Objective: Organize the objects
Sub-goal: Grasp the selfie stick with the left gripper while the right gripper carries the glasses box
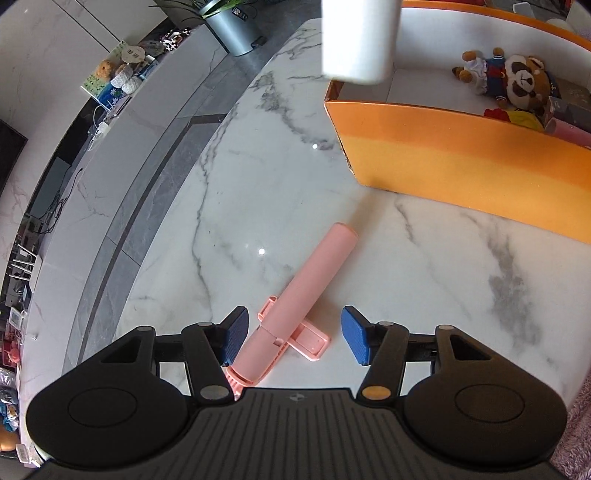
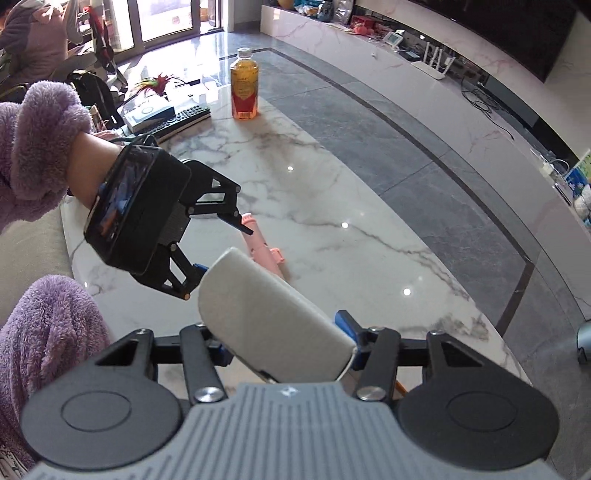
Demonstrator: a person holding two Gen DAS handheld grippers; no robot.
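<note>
A pink handheld tool with a long tube and a flat clip lies on the marble table. My left gripper is open, its blue pads on either side of the tool's near end, low over the table. My right gripper is shut on a white felt-covered case and holds it in the air. The case shows in the left wrist view above the orange box. In the right wrist view the left gripper hangs over the pink tool.
The orange box holds plush toys and a pink item. A bottle of amber liquid, a remote and small boxes stand at the table's far end. Beyond the curved table edge is grey floor. A metal bin stands on it.
</note>
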